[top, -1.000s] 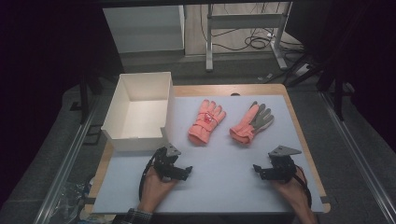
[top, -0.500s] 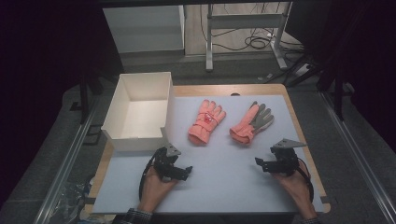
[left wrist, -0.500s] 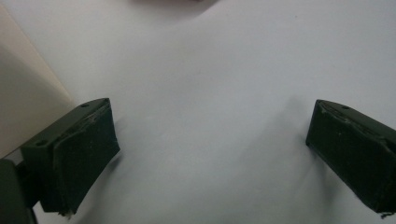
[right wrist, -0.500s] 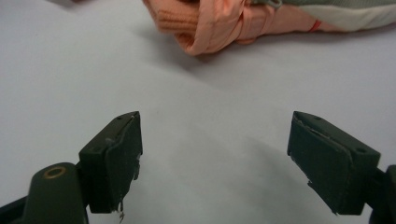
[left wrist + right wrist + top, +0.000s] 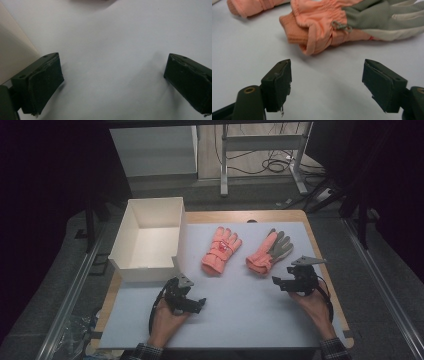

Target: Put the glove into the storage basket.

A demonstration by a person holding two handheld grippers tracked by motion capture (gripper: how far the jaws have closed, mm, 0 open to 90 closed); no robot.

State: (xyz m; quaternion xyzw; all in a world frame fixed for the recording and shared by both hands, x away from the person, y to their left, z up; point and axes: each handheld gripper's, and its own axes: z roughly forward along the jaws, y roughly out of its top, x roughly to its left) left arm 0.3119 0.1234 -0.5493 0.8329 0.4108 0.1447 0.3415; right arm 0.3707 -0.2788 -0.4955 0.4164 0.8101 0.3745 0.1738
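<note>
Since the earlier frames the right gripper (image 5: 284,281) has crept forward and inward toward the right glove (image 5: 269,251), while the left gripper (image 5: 192,303) has stayed where it was near the counter's (image 5: 240,320) front left. In the right gripper view the fingers (image 5: 277,85) stand wide apart with nothing between them, and the right glove (image 5: 352,23) lies just beyond them, apart from both pads, its ribbed orange cuff nearest and roughly in line with the gap. From the high view that glove lies palm up, grey and cream, its long axis slanting from the cuff at the near left to the fingertips at the far right. Beside it, a little to the left and not touching, the left glove (image 5: 221,250) lies orange side up with a similar tilt, cuff toward the person and fingertips away; its cuff (image 5: 249,7) shows at the top left of the right gripper view. In the left gripper view the fingers (image 5: 41,85) are also spread wide and empty over bare white surface, well short of the gloves, with the white box's (image 5: 11,57) wall close at the left. That open box (image 5: 150,237) sits at the counter's far left.
</note>
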